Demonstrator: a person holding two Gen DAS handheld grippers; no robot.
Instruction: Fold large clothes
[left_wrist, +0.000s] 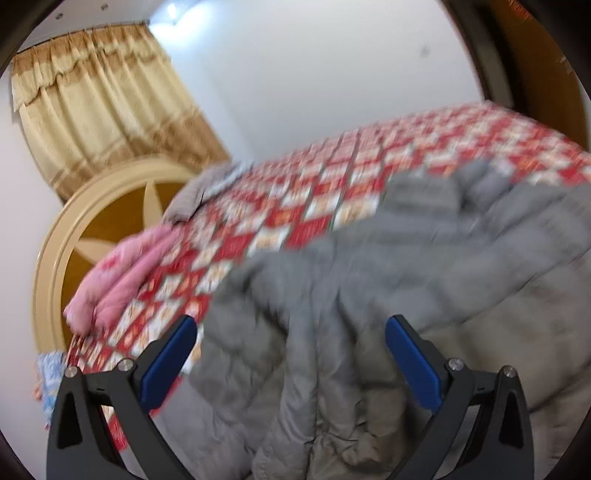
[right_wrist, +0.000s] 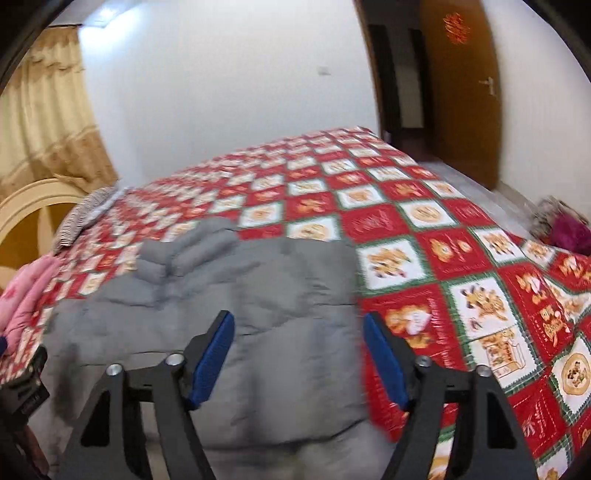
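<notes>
Both the left gripper (left_wrist: 290, 332) and the right gripper (right_wrist: 298, 328) hang spread, pinching nothing. The grey padded coat (right_wrist: 236, 295), blurred and seemingly rumpled, lies on the checked bedspread (right_wrist: 424, 221); a pink garment (left_wrist: 118, 280) sits at its nine o'clock.

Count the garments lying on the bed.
3: a grey jacket at the near edge, a pink one at the left edge by the headboard, a striped one further back. Others may be hidden.

A plain grey padded coat (right_wrist: 229, 295) lies on a bedspread (right_wrist: 424, 229) chequered in red and white squares with orange motifs and green borders. Far left, a pink garment (left_wrist: 122, 273), cream curtains (left_wrist: 99, 107).
</notes>
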